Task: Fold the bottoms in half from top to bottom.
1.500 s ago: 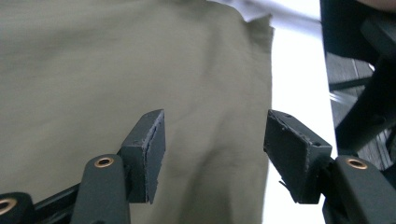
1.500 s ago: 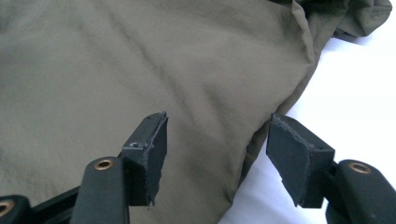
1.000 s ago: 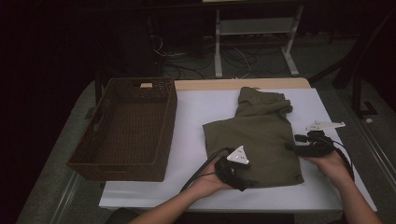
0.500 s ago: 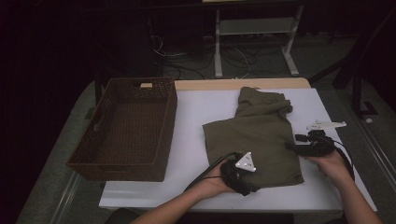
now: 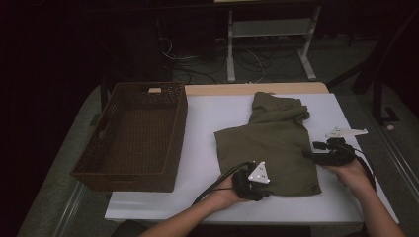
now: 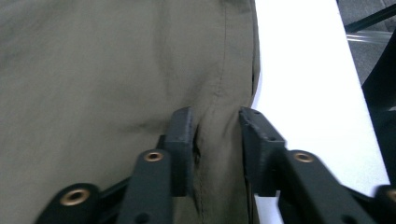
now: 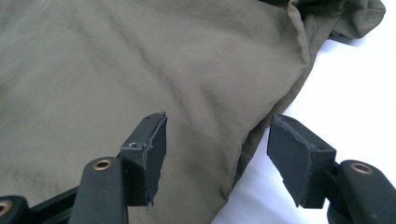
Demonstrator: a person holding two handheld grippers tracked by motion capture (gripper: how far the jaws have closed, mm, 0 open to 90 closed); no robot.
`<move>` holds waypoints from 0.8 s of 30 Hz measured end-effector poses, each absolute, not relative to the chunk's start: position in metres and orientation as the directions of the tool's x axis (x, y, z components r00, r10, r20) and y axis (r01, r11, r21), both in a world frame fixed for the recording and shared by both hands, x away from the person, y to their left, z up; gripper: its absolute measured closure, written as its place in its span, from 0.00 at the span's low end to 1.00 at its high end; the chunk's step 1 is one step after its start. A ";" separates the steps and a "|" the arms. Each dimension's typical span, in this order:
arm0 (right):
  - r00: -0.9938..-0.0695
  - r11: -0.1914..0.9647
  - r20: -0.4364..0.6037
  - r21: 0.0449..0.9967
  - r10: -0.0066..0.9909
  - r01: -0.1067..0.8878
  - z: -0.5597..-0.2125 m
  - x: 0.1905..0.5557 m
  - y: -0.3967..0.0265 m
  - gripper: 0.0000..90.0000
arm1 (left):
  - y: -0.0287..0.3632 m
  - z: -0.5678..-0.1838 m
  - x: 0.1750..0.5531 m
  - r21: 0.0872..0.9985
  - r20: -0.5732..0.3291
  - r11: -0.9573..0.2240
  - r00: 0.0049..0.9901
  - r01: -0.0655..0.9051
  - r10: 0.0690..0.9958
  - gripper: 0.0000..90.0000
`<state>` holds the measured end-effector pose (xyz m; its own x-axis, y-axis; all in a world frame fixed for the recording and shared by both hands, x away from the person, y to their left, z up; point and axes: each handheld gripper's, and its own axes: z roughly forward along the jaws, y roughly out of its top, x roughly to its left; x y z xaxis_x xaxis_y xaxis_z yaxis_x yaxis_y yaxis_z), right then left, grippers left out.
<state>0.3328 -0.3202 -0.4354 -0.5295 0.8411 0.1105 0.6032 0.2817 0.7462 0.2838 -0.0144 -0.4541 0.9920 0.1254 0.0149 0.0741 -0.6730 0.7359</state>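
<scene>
The left gripper (image 5: 253, 186) sits at the near edge of the olive-green garment (image 5: 271, 143), close to that edge's left end in the high view, its grey three-cornered plate facing up and its cable trailing back toward the person. In the left gripper view its jaws have just been closing, and a ridge of the garment's hemmed edge (image 6: 219, 140) stands bunched between them; the left pad lies against the cloth, but whether both pads yet press on the fold cannot be told. The right gripper (image 5: 316, 154) is at the garment's right-hand edge, held by the person's right hand (image 5: 352, 173). In the right gripper view its jaws stand apart, straddling that edge of the cloth (image 7: 261, 126), with one pad over the fabric and the other over bare table; neither pad is seen to pinch the cloth, so this gripper is released. The garment lies folded and mostly flat on the white table (image 5: 217, 118), right of centre, with a rumpled portion at its far end toward the table's far edge. A dark woven basket (image 5: 133, 173) stands on the left part of the table, apart from the garment. Beyond the table, a white metal frame (image 5: 269, 34) and loose cables (image 5: 197, 59) lie on the dark floor.
</scene>
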 end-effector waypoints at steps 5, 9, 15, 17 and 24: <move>-0.519 0.274 0.112 0.745 0.847 0.608 -0.436 0.334 -0.322 0.42 | -0.013 -0.455 0.287 0.741 0.021 -0.667 0.991 0.076 0.135 0.91; -0.520 0.271 0.116 0.747 0.846 0.607 -0.436 0.335 -0.323 0.42 | -0.012 -0.455 0.289 0.748 -0.002 -0.657 0.989 0.100 0.148 0.95; -0.524 0.273 0.117 0.746 0.844 0.607 -0.436 0.333 -0.323 0.42 | -0.008 -0.455 0.292 0.752 -0.094 -0.636 0.984 0.171 0.153 0.96; -0.524 0.269 0.121 0.749 0.843 0.605 -0.435 0.332 -0.324 0.41 | -0.007 -0.453 0.292 0.753 -0.102 -0.635 0.984 0.173 0.147 0.96; -0.521 0.259 0.127 0.755 0.844 0.602 -0.435 0.332 -0.326 0.41 | 0.002 -0.449 0.296 0.747 -0.137 -0.639 0.983 0.183 0.121 0.96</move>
<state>0.3321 -0.3259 -0.4346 -0.5213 0.8439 0.1268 0.6022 0.2585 0.7553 0.2955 0.0025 -0.4493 0.9831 0.1210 -0.1371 0.1828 -0.6392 0.7470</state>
